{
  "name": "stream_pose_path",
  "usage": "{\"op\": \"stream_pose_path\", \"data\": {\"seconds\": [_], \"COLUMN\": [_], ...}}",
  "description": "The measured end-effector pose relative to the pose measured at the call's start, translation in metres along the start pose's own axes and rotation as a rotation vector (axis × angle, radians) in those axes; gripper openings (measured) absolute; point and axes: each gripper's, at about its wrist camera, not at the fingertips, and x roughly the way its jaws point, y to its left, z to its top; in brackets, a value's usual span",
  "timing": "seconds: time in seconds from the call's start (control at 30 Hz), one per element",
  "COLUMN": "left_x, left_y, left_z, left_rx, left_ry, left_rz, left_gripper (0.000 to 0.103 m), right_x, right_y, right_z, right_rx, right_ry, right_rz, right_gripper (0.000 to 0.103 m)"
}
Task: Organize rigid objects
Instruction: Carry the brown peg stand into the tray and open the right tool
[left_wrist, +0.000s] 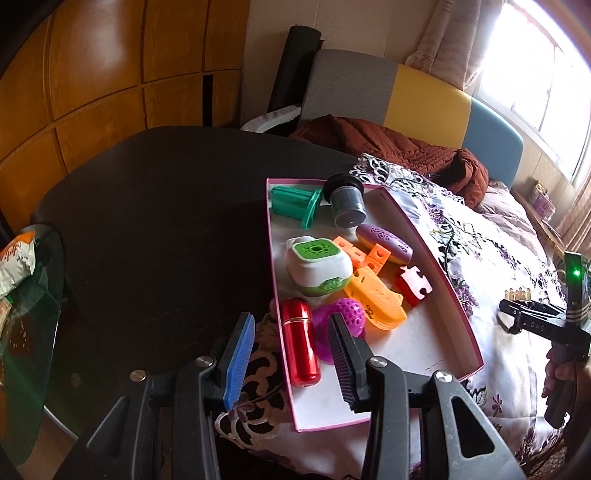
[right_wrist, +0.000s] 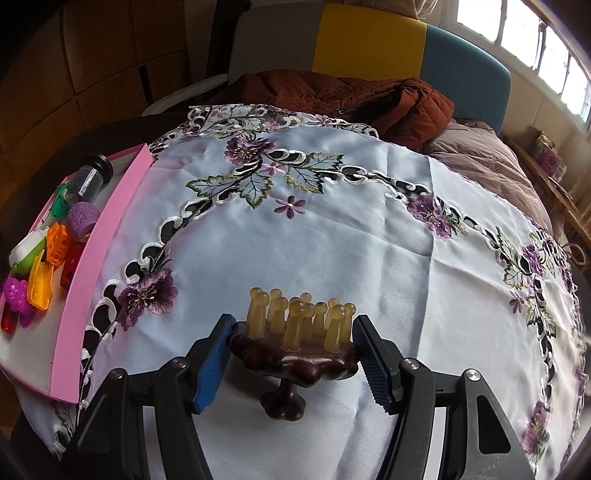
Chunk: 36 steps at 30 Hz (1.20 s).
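Observation:
A pink-rimmed box lid (left_wrist: 436, 254) lies on the embroidered cloth and holds several toys: a red metal tube (left_wrist: 299, 345), a magenta ball (left_wrist: 345, 314), an orange clip (left_wrist: 376, 302), a green-and-white case (left_wrist: 319, 269), a red puzzle piece (left_wrist: 413, 284), a purple oval (left_wrist: 384, 242), a green ribbed piece (left_wrist: 295, 203) and a black jar (left_wrist: 345, 201). My left gripper (left_wrist: 291, 350) is open, just above the red tube at the lid's near end. My right gripper (right_wrist: 293, 349) is shut on a dark wooden massager with amber pegs (right_wrist: 295, 350), held over the cloth. The lid also shows in the right wrist view (right_wrist: 99, 247).
The white cloth with purple flowers (right_wrist: 332, 229) covers the right part of a dark table (left_wrist: 166, 221). A rust-coloured jacket (left_wrist: 388, 147) and a grey, yellow and blue chair back (left_wrist: 406, 92) lie beyond. A glass side table with packets (left_wrist: 22, 280) stands at left.

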Motion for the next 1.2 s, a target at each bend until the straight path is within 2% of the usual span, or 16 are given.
{"op": "stream_pose_path", "data": {"seconds": [0.17, 0.4, 0.8, 1.0, 1.2], "left_x": [0.000, 0.001, 0.003, 0.002, 0.004], "left_y": [0.008, 0.016, 0.029, 0.040, 0.049], "left_z": [-0.003, -0.003, -0.001, -0.002, -0.003], "left_rx": [-0.018, -0.043, -0.079, -0.102, -0.124], "left_ry": [0.005, 0.003, -0.002, -0.002, 0.002], "left_rz": [-0.004, -0.003, 0.008, 0.020, 0.027], "left_gripper": [0.041, 0.041, 0.041, 0.041, 0.041], "right_x": [-0.005, -0.029, -0.072, -0.073, -0.058], "right_y": [0.007, 0.025, 0.099, 0.145, 0.177], "right_z": [-0.001, 0.003, 0.009, 0.007, 0.000], "right_rx": [0.008, 0.014, -0.113, -0.189, -0.233], "right_ry": [0.005, -0.042, -0.116, -0.106, -0.053], "right_rz": [0.027, 0.104, 0.274, 0.344, 0.365], "right_gripper": [0.065, 0.065, 0.065, 0.065, 0.066]}}
